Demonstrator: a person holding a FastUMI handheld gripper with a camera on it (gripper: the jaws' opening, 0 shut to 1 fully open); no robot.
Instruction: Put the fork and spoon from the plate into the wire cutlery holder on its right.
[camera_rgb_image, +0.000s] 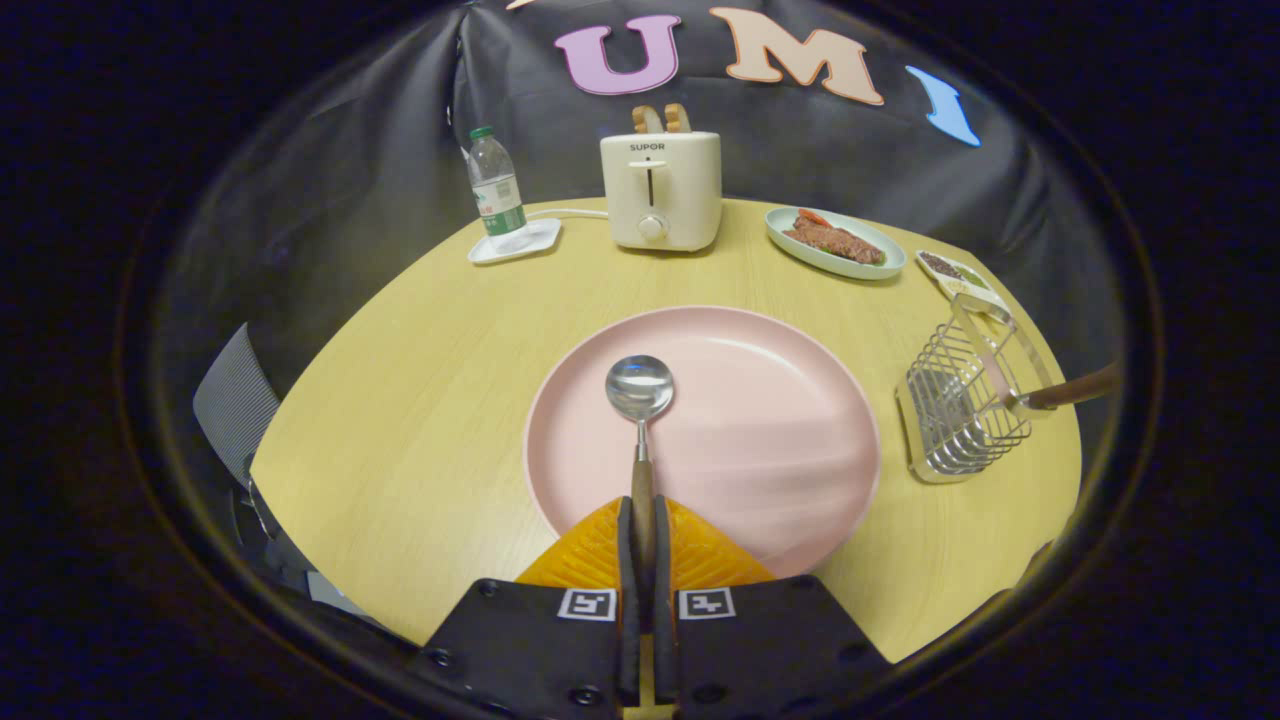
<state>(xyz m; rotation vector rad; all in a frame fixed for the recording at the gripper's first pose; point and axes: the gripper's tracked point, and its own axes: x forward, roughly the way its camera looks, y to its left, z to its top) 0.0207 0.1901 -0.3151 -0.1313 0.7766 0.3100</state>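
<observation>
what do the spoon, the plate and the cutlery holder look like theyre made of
Spoon, clamped by its handle in the shut gripper: the bowl looks like polished metal, mirror-bright with reflections; the handle is brown, probably wood. Pink plate: smooth with a soft sheen, either ceramic or plastic. Wire cutlery holder: thin shiny silver wire, likely chromed or stainless steel.

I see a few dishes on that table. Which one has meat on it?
The pale green oval dish beyond the big pink plate, right of the toaster. The pink plate carries just the spoon, whose handle the gripper is shut on.
</observation>
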